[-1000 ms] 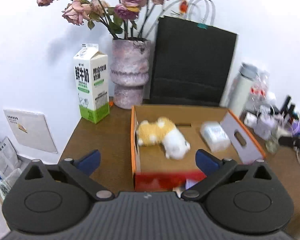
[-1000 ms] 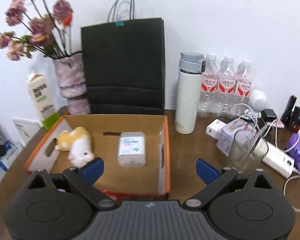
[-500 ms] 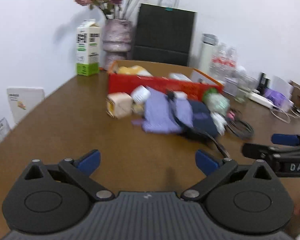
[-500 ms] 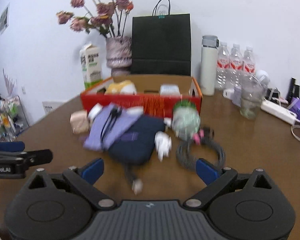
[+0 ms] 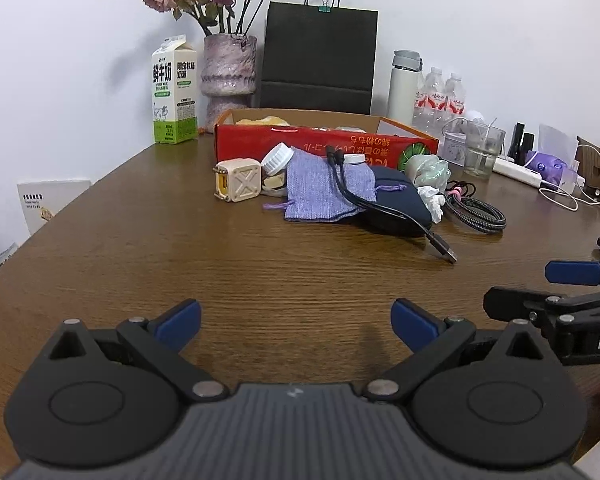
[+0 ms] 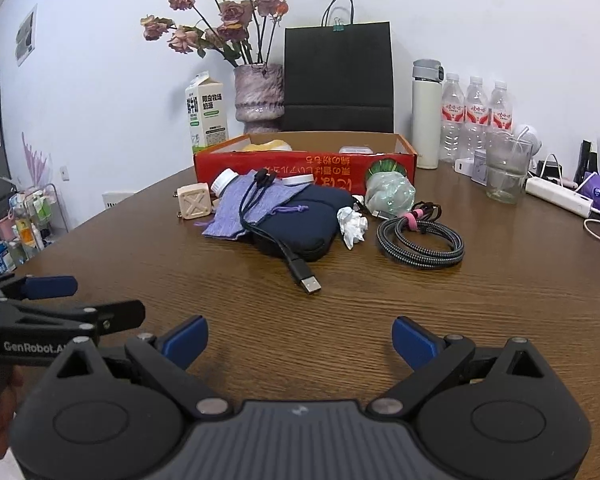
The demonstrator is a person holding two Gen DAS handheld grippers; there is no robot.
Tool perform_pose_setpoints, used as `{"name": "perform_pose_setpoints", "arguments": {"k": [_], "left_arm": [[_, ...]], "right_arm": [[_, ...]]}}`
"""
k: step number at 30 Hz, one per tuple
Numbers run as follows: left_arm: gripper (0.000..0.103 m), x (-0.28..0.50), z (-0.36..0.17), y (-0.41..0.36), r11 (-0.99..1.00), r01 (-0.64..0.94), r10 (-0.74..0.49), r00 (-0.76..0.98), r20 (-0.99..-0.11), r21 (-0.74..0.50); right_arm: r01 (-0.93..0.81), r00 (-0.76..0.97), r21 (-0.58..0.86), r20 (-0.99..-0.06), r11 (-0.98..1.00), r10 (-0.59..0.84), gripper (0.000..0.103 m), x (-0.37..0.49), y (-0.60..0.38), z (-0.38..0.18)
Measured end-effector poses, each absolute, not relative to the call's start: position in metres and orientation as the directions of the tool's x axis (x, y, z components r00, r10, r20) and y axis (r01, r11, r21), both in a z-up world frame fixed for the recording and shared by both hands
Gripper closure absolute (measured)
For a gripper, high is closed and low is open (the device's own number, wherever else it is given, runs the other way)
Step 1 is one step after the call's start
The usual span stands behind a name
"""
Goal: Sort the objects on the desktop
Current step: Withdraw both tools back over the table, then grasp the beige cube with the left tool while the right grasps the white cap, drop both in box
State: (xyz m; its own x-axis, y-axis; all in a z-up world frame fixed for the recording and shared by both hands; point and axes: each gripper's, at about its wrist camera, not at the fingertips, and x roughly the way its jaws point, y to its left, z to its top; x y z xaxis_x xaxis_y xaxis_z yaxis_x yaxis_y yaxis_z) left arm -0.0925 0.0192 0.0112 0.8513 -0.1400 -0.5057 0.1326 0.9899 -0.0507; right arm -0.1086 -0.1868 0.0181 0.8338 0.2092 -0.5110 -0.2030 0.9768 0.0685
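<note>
Two grippers low over the brown table (image 5: 140, 248), near the front edge, well apart from the pile. Left gripper (image 5: 296, 322) spread wide, nothing between the blue pads. Right gripper (image 6: 300, 340) spread wide too, also holding nothing. Pile of things to sort just in front of the red box (image 6: 304, 168): a tan cube (image 6: 194, 201), a white-capped bottle (image 6: 224, 181), a purple cloth pouch (image 6: 244, 208) on a dark blue pouch (image 6: 312, 224), a black cable (image 6: 276, 236) draped over both, a crumpled paper ball (image 6: 352, 224), a green bundle (image 6: 390, 196), a coiled braided cord (image 6: 420, 240). Inside the box, something yellow and something white, maybe a soft toy, too hidden to tell. Could go wrong: grabbing the black cable might drag the pouches along, since draped right across them. Could also snag the coil and pull it loose. Glass (image 6: 504, 172) and water bottles (image 6: 476, 120) close by on the right, easy to knock with a wide swing.
</note>
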Motion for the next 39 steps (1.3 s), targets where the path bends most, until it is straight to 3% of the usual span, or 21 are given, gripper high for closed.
{"name": "perform_pose_setpoints", "arguments": {"k": [9,17,25,27,28,32,34,39], "left_arm": [[0.0,-0.068,0.034,0.036,0.986,0.163,-0.159,0.857,-0.491,-0.035],[0.003,0.045,0.053,0.07,0.969,0.246,-0.223,0.82,-0.527,-0.027],[0.029,0.126,0.04,0.087,0.927,0.358,-0.357,0.758,-0.545,-0.109],[0.05,0.137,0.034,0.091,0.914,0.383,-0.387,0.735,-0.557,-0.13],[0.055,0.14,0.032,0.093,0.913,0.382,-0.394,0.729,-0.56,-0.145],[0.057,0.138,0.029,0.104,0.898,0.394,-0.433,0.717,-0.547,-0.195],[0.057,0.133,0.03,0.112,0.905,0.37,-0.423,0.721,-0.549,-0.211],[0.057,0.123,0.032,0.133,0.908,0.302,-0.416,0.729,-0.544,-0.291]], "right_arm": [[-0.226,0.829,0.07,-0.51,0.972,0.229,0.005,-0.099,-0.189,0.029],[-0.317,0.829,0.059,-0.469,0.947,0.306,0.016,-0.036,-0.164,0.063],[-0.458,0.772,0.023,-0.485,0.889,0.411,0.032,0.065,-0.114,0.077],[-0.497,0.755,-0.023,-0.504,0.867,0.42,0.032,0.089,-0.102,0.077],[-0.518,0.745,-0.049,-0.516,0.854,0.423,0.033,0.098,-0.096,0.076],[-0.599,0.705,-0.152,-0.566,0.786,0.428,0.036,0.126,-0.076,0.066],[-0.637,0.677,-0.16,-0.584,0.754,0.448,0.043,0.136,-0.072,0.062],[-0.687,0.646,-0.224,-0.624,0.691,0.439,0.043,0.144,-0.06,0.049]]}}
